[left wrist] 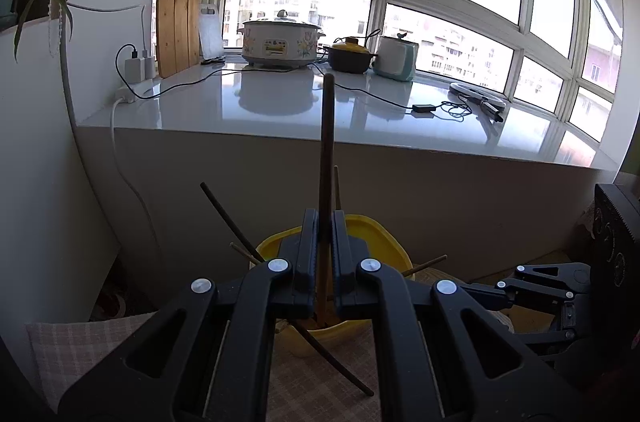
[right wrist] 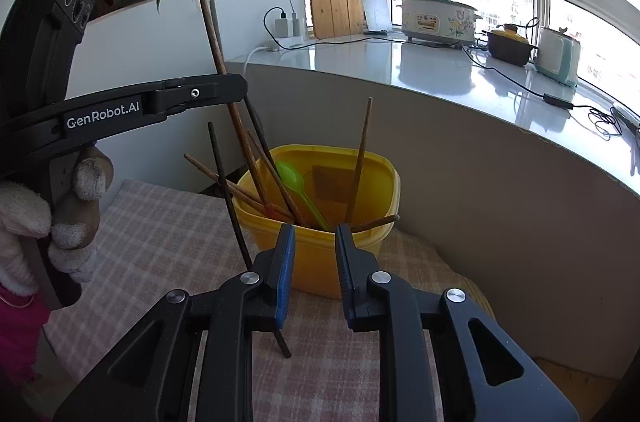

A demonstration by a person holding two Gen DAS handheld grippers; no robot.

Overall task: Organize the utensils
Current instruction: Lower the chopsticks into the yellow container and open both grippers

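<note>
Above the yellow tub [right wrist: 320,242], the left gripper [left wrist: 323,222] pinches an upright chopstick [left wrist: 327,150], apparently brown; the right gripper [right wrist: 315,234] gapes empty.

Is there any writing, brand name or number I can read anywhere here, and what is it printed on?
"GenRobot.AI": white lettering on the side of the black left gripper, seen from the right wrist camera.
The yellow label on the white flowered electric cooker on the grey windowsill counter carries print too small and blurred to read.
No other text is readable.

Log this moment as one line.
left hand-held gripper: shut on long brown wooden chopstick | right hand-held gripper: open, empty | yellow plastic tub: holds chopsticks, green spoon
</note>
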